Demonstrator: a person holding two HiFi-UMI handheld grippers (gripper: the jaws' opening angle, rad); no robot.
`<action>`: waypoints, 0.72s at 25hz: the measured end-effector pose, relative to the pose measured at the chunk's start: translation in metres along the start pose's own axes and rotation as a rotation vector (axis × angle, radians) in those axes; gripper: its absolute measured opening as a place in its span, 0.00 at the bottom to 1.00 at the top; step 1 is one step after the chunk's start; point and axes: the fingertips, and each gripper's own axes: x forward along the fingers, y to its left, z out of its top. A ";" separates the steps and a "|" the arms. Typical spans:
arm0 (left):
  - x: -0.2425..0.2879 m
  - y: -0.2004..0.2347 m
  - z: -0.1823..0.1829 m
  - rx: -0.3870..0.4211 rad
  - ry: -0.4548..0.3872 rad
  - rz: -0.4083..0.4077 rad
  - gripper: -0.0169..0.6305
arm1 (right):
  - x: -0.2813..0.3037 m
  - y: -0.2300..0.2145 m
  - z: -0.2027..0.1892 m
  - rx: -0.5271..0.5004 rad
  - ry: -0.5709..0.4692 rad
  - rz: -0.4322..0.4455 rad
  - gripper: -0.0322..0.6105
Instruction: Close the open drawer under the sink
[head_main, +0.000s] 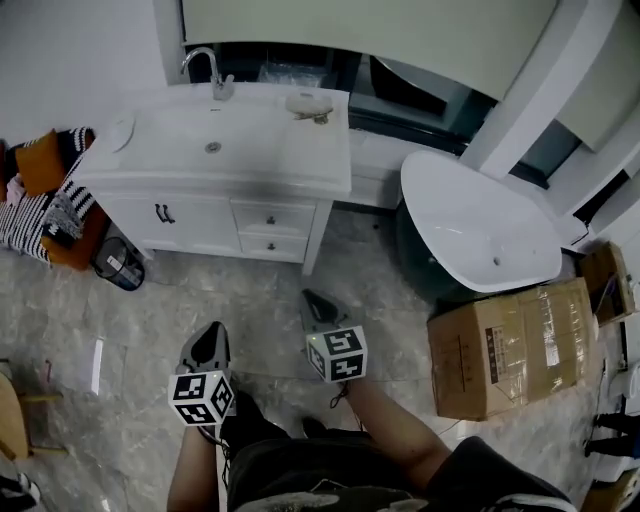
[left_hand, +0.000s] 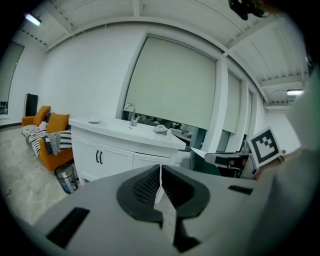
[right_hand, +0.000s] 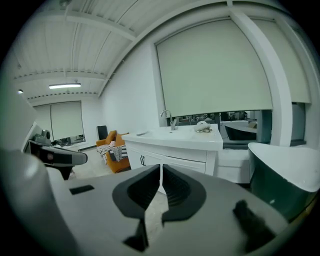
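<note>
Head view: white vanity (head_main: 215, 185) against the far wall, basin (head_main: 213, 140) sunk in its top, chrome tap (head_main: 205, 65) at the back edge. A small pale object (head_main: 308, 103) lies on the counter's right end, too small to identify.

Cabinet face: two doors (head_main: 175, 222) with dark handles on the left. To their right, upper drawer (head_main: 273, 217) above lower drawer (head_main: 272, 243), each with small knobs. Both drawer fronts lie flush with the cabinet face; neither stands out from it.

Left gripper (head_main: 210, 335) and right gripper (head_main: 314, 300) hang over the marbled floor (head_main: 120, 330), side by side, noses toward the vanity and well apart from it. The person's forearms run back from the marker cubes to the bottom edge.

Left gripper view: tongs pinched together, dark ribbed pads meeting along a thin seam, nothing between them. The vanity shows beyond the tips, doors and drawers facing the camera.

Right gripper view: same state, pads closed on each other, nothing held. The vanity is ahead, seen from its right corner.

Surroundings:
- An orange sofa (head_main: 40, 165) with a striped throw (head_main: 40, 215) sits left of the vanity.
- A small waste bin (head_main: 120, 266) stands on the floor by the vanity's left foot.
- A white bathtub (head_main: 480, 225) is to the right of the vanity.
- A cardboard box (head_main: 510, 345) sits just beside the tub's near edge
</note>
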 end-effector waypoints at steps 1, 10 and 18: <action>-0.009 -0.008 -0.001 0.001 -0.013 0.019 0.06 | -0.009 -0.001 -0.001 -0.009 -0.003 0.018 0.10; -0.090 -0.064 -0.014 -0.010 -0.079 0.139 0.06 | -0.066 0.012 -0.028 -0.034 0.018 0.161 0.10; -0.152 -0.070 -0.021 -0.021 -0.090 0.216 0.06 | -0.095 0.055 -0.033 -0.067 0.018 0.243 0.10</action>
